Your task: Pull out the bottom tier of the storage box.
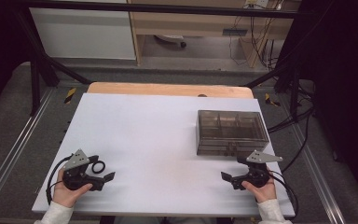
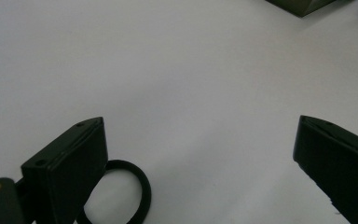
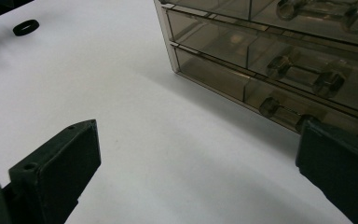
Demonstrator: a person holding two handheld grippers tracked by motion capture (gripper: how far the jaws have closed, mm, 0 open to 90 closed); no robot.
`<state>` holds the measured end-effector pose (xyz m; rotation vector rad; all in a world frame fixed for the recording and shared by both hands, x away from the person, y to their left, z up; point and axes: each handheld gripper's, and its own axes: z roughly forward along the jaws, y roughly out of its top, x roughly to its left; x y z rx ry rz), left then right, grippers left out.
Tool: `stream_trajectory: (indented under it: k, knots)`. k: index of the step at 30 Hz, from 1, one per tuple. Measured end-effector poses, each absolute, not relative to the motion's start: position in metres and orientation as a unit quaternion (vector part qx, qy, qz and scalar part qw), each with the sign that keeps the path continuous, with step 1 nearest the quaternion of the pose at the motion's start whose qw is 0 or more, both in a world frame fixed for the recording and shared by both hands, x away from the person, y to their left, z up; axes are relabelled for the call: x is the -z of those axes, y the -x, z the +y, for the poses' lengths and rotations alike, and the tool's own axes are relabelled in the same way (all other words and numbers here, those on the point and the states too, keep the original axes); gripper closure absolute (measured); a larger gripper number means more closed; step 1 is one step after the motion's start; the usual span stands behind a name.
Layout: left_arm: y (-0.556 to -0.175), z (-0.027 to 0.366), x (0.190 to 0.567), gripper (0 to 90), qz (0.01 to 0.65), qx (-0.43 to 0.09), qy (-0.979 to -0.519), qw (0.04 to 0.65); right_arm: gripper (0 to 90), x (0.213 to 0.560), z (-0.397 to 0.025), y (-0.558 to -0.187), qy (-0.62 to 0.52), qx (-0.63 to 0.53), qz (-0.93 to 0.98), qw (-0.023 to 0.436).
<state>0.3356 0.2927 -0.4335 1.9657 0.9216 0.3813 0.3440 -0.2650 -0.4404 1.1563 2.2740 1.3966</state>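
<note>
Jaws of the left gripper (image 1: 103, 171) stand wide apart with nothing between them, low over the white table top (image 1: 158, 135) near its front left corner. A small black rubber ring (image 1: 98, 166) lies flat on the table touching or just beside that gripper's left jaw; in the left gripper view the ring (image 2: 121, 193) is partly hidden behind that jaw, so contact is hard to judge. The right gripper (image 1: 230, 175), held near the front right edge, also has its jaws spread open and empty. Just beyond it sits a smoky translucent plastic drawer box (image 1: 230, 132), its drawers closed; the right gripper view shows the box (image 3: 279, 56) with its knobbed drawer fronts close ahead.
</note>
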Motion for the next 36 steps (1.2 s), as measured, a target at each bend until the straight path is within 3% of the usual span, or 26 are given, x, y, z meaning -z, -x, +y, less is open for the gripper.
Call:
stream_trajectory:
  k: [22,36]
  knots:
    - [-0.336,0.293,0.434,2.9,0.376,-0.154,-0.796,0.448,0.4,0.436,-0.268,-0.342,-0.386,-0.47,0.781,0.138]
    - [-0.336,0.293,0.435,2.9,0.376,-0.154,-0.798,0.445,1.0,0.43,-0.263,-0.339,-0.366,-0.41,0.813,0.189]
